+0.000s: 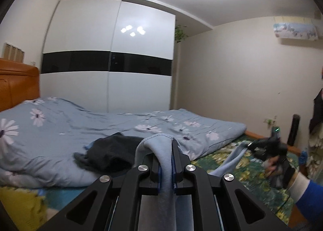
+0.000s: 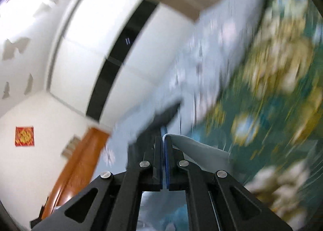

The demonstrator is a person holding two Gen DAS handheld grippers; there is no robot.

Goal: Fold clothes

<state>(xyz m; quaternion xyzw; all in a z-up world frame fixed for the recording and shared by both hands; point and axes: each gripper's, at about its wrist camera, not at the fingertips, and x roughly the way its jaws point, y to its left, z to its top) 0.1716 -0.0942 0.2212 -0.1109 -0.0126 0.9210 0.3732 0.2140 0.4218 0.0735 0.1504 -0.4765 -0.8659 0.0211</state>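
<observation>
While both grippers are clamped on the light blue garment (image 1: 161, 150), it hangs above the bed (image 1: 252, 168): left gripper (image 1: 166, 146) fingers pinch a folded edge, right gripper (image 2: 164, 140) fingers closed tight on another edge, its view badly blurred. A dark garment (image 1: 109, 154) lies on the floral quilt (image 1: 60, 130) behind, wardrobe (image 1: 107, 59) beyond.

Open air lies above the bed (image 1: 232, 170); the rumpled quilt (image 1: 60, 130) and a dark garment (image 1: 109, 154) heap up ahead, the wardrobe (image 1: 109, 59) walling the far side
</observation>
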